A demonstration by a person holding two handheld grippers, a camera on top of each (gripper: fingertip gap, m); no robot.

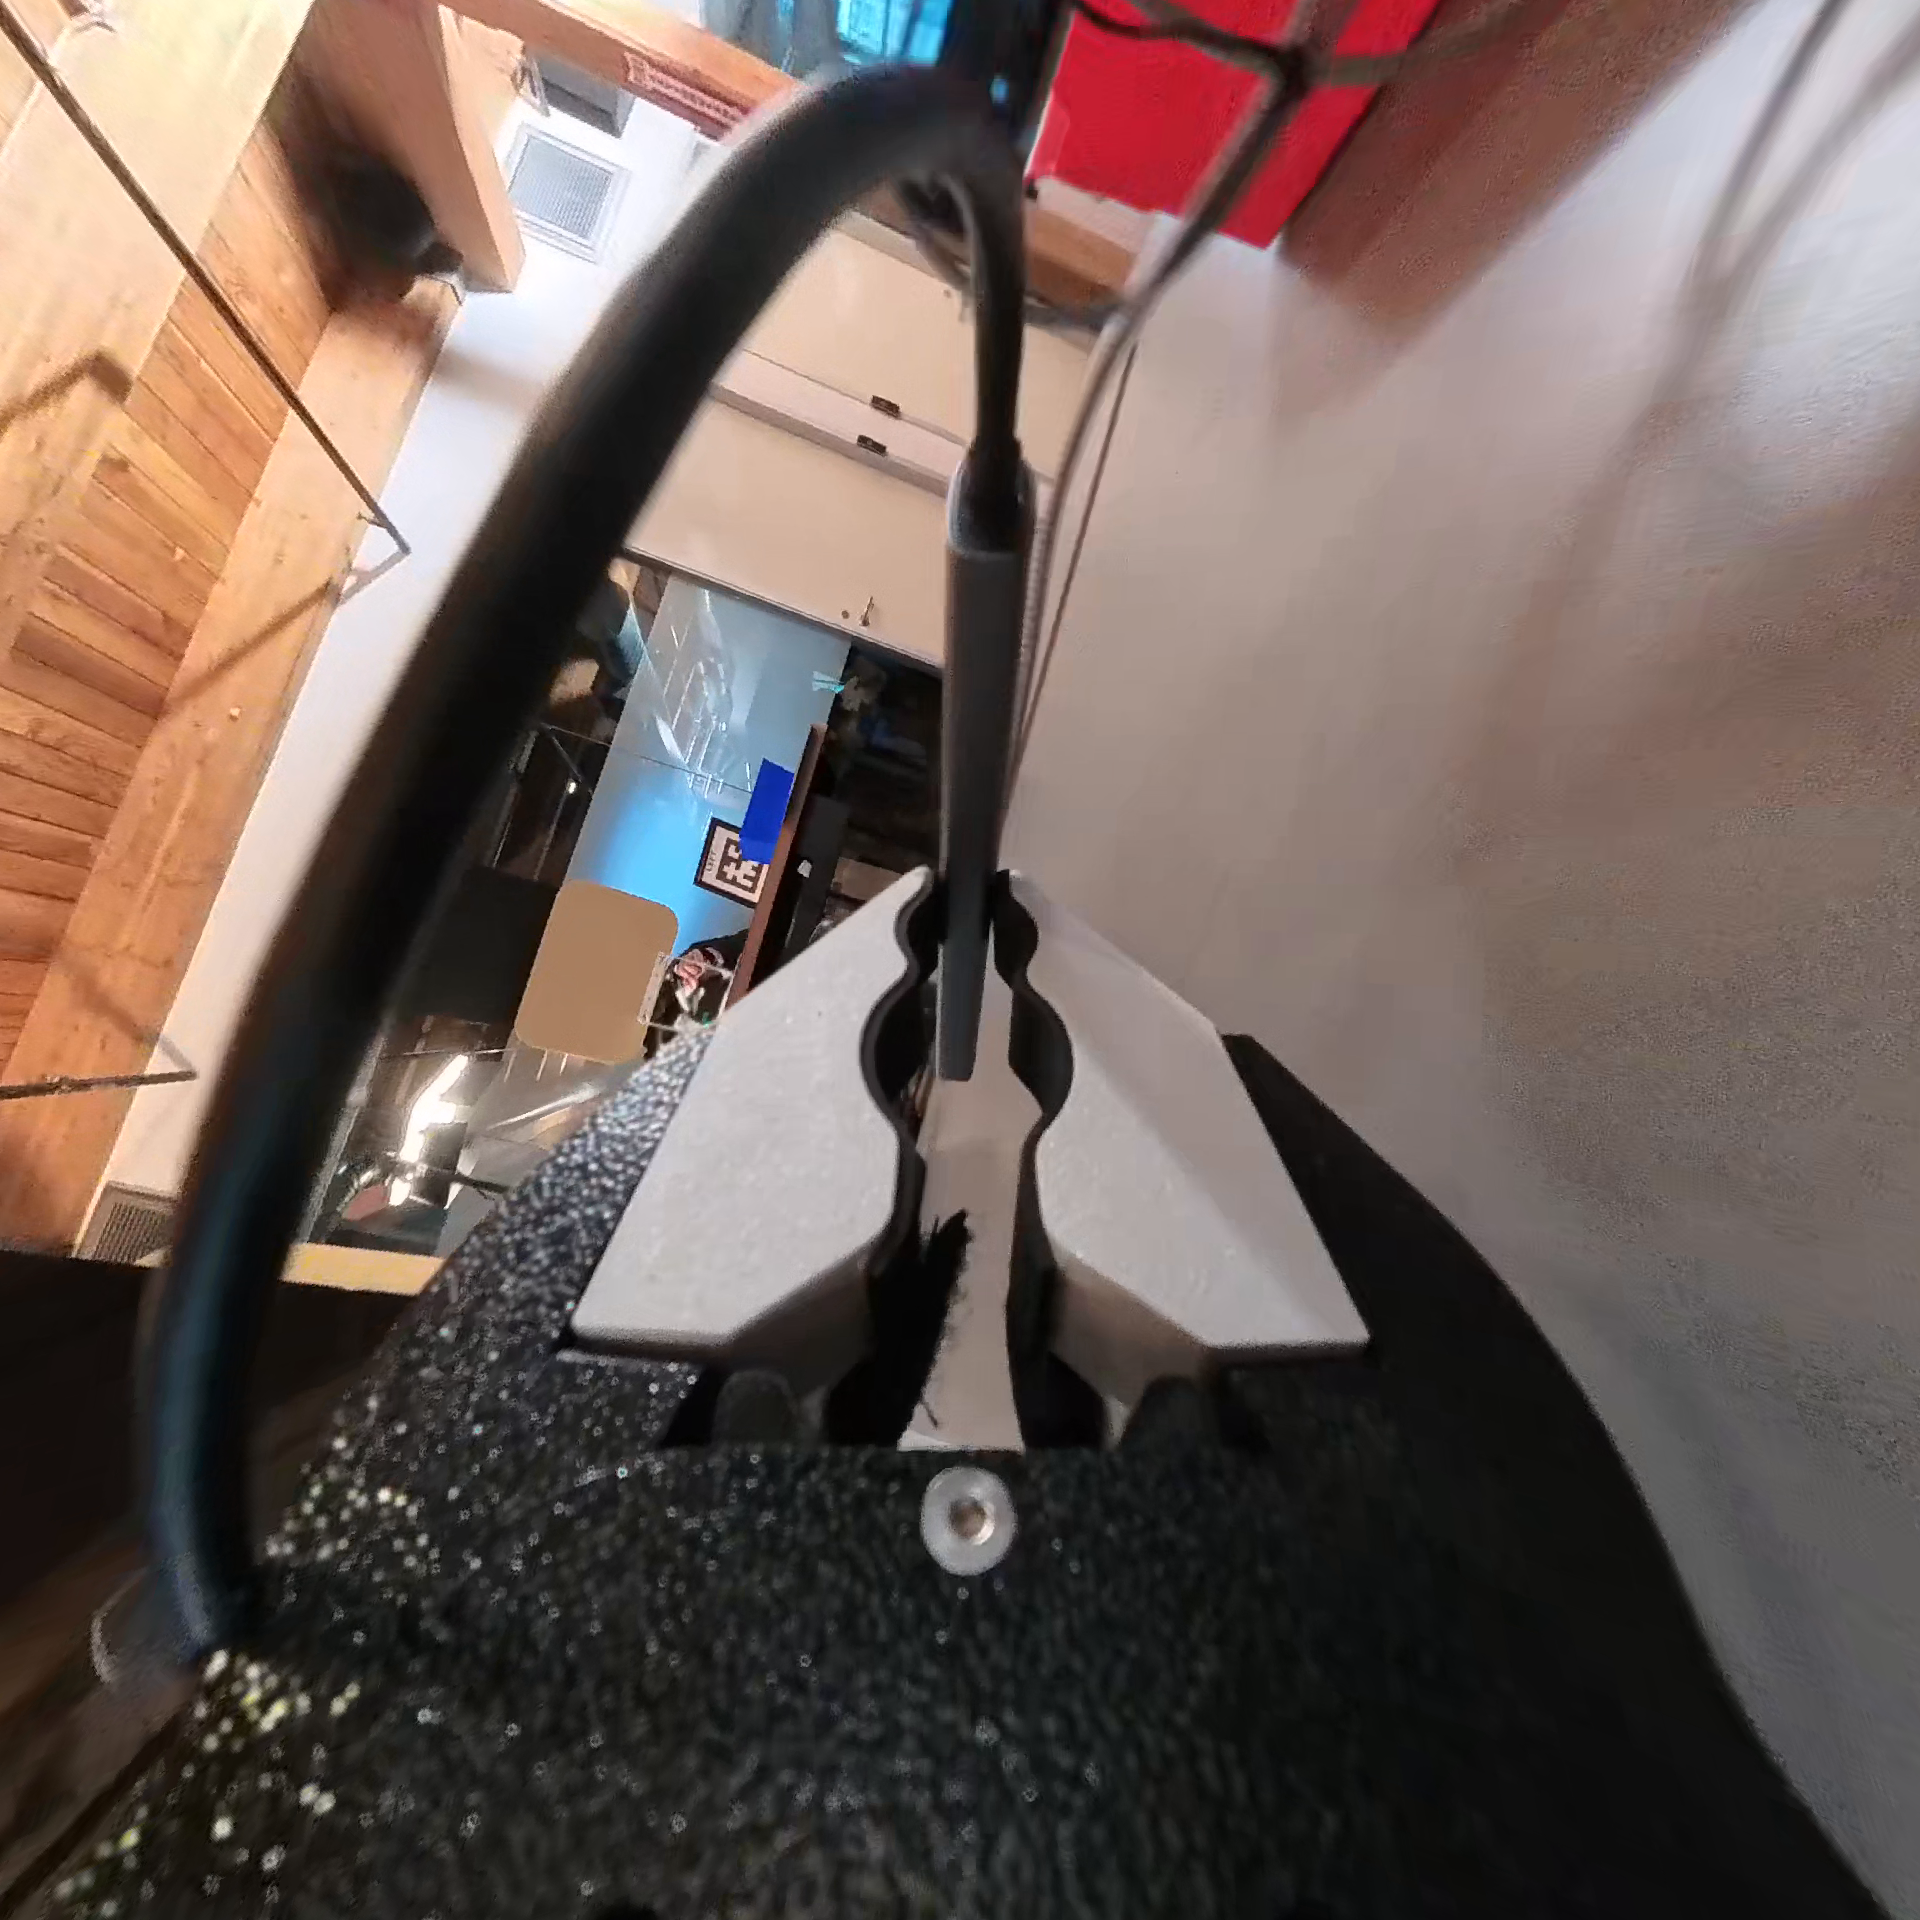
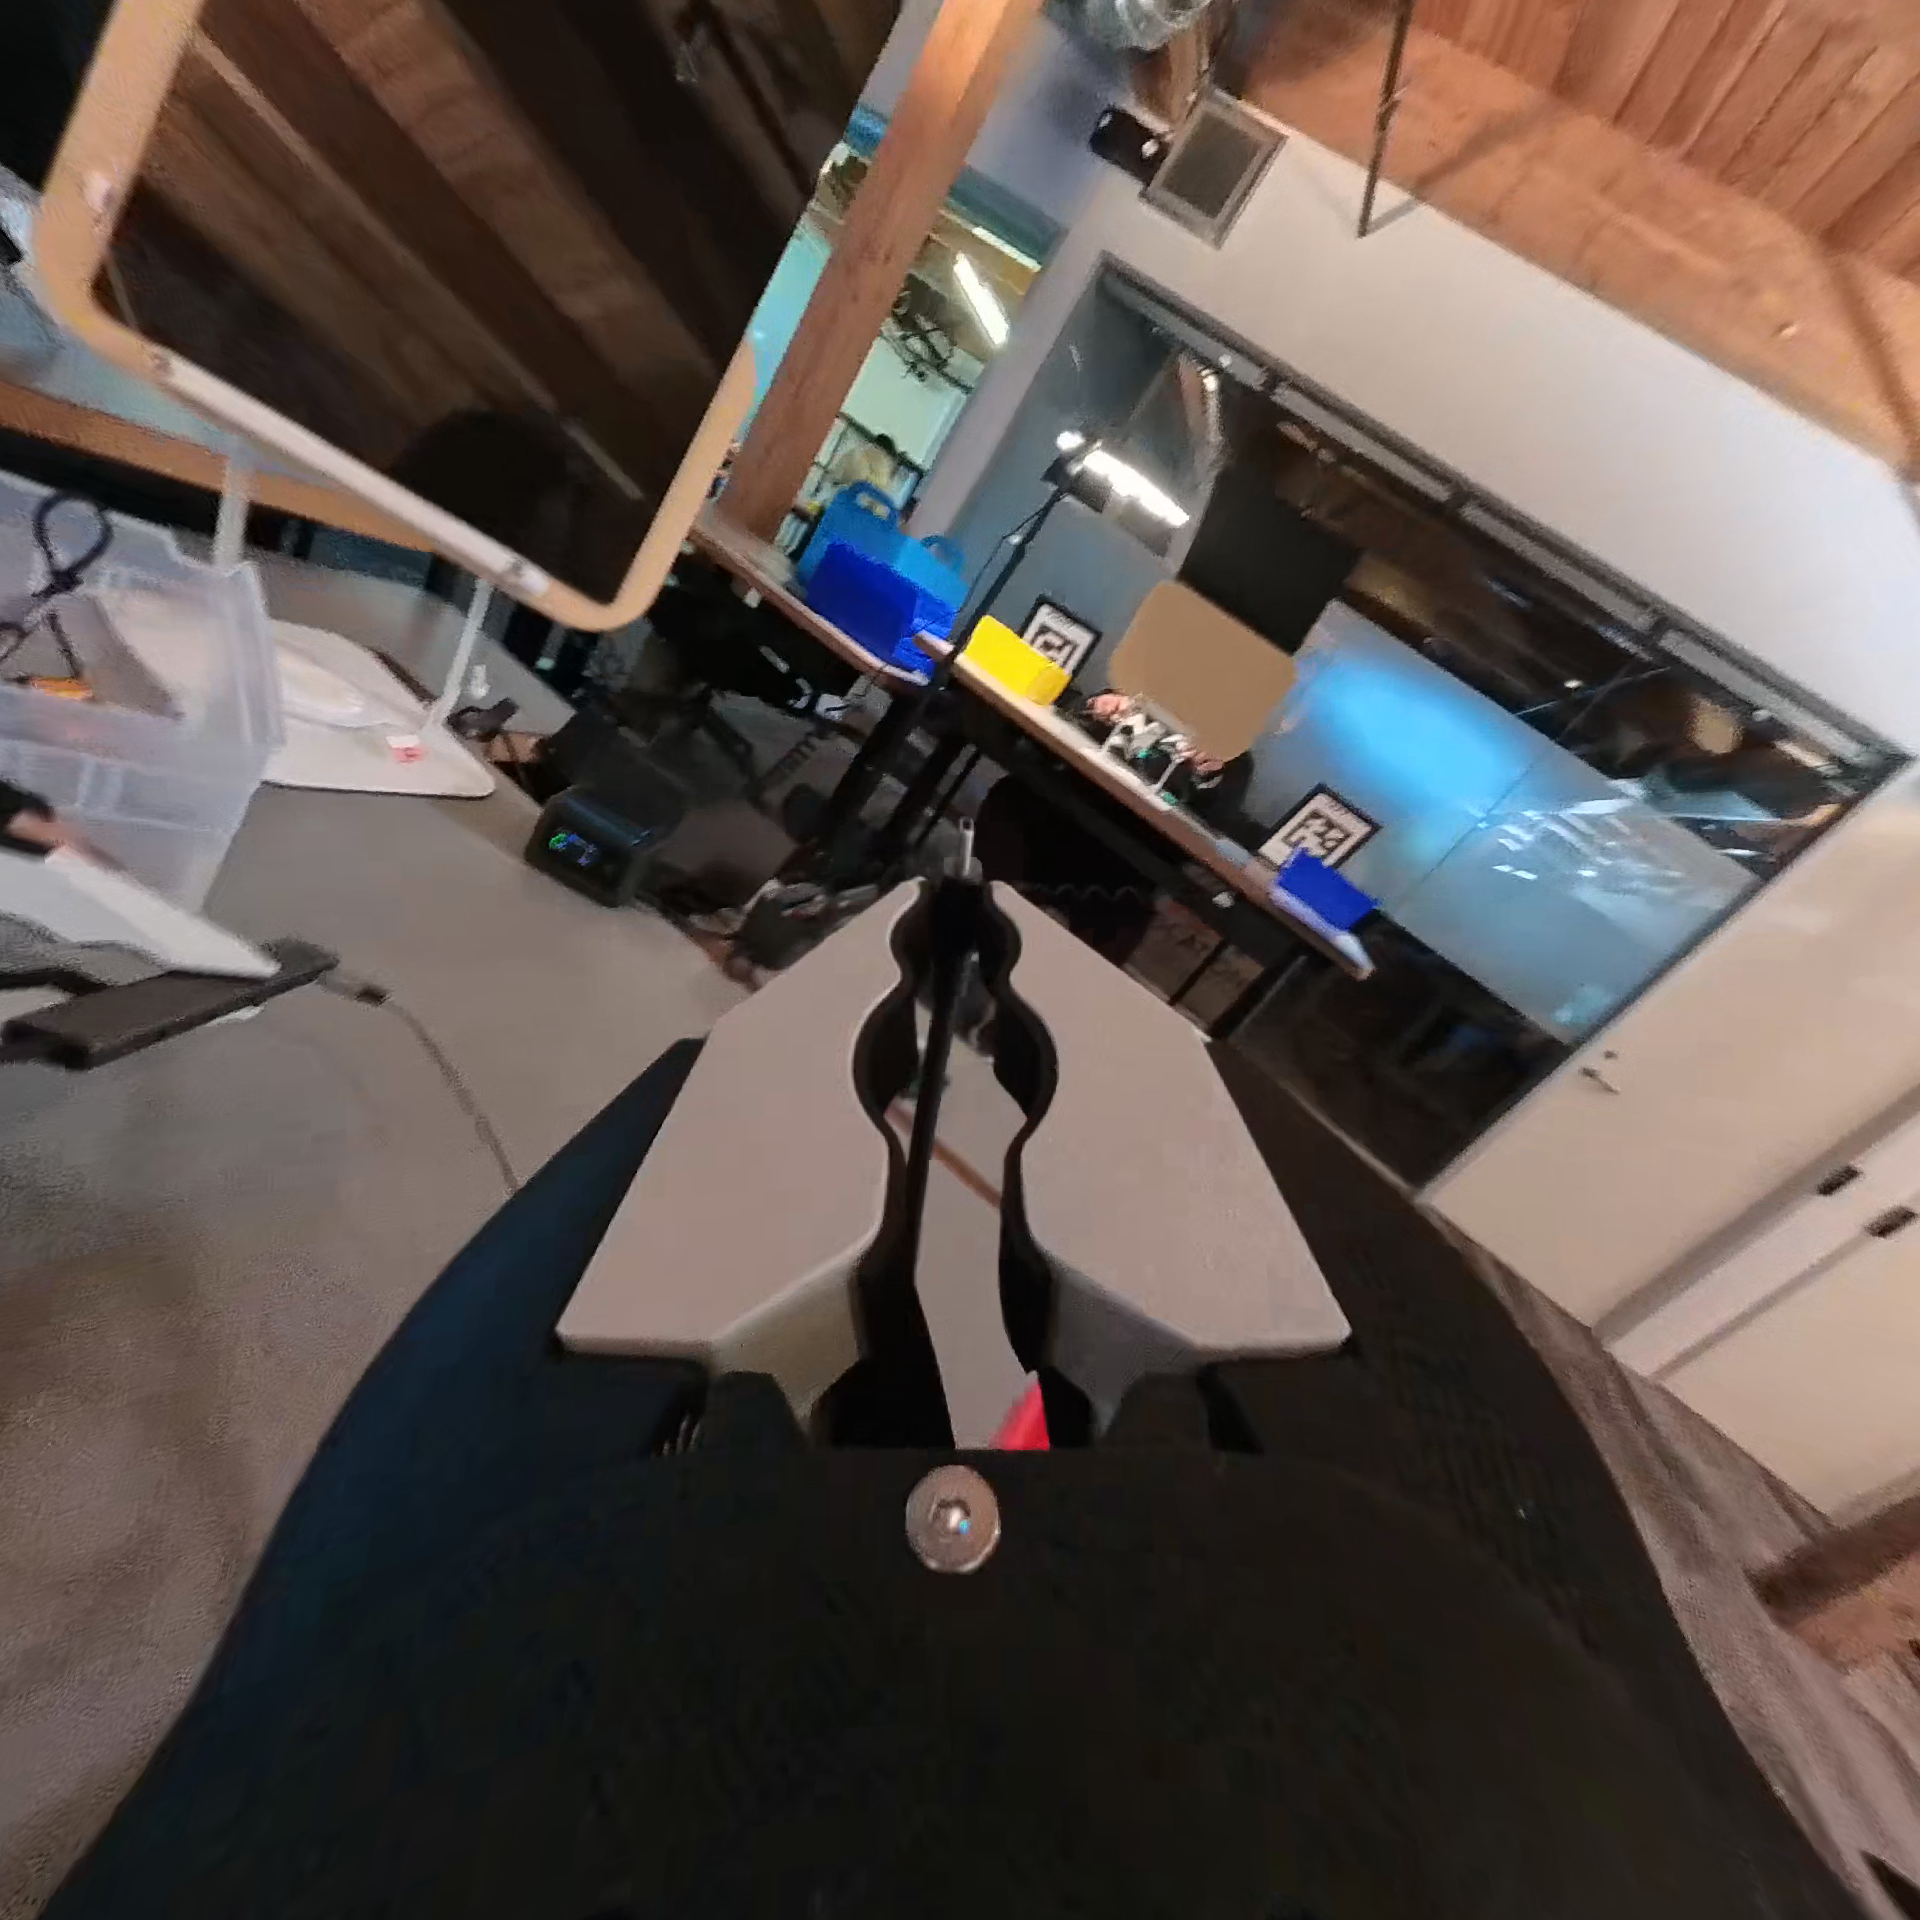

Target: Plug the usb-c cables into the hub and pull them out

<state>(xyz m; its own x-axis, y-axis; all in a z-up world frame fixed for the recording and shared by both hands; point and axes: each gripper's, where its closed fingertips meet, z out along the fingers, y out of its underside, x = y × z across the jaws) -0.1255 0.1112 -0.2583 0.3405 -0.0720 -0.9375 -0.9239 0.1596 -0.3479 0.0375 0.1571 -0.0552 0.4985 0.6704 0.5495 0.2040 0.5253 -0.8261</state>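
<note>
Two tools, each pinching its own piece.
Left tool (image 1: 968,914) clamps a flat dark-grey hub (image 1: 977,727); right tool (image 2: 954,904) grips a thin black USB-C cable (image 2: 928,1081), its metal plug tip (image 2: 964,847) poking out.

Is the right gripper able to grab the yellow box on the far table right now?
Probably not. The right gripper is already shut on a black cable, and the yellow box sits on a far table, well beyond it.
</note>
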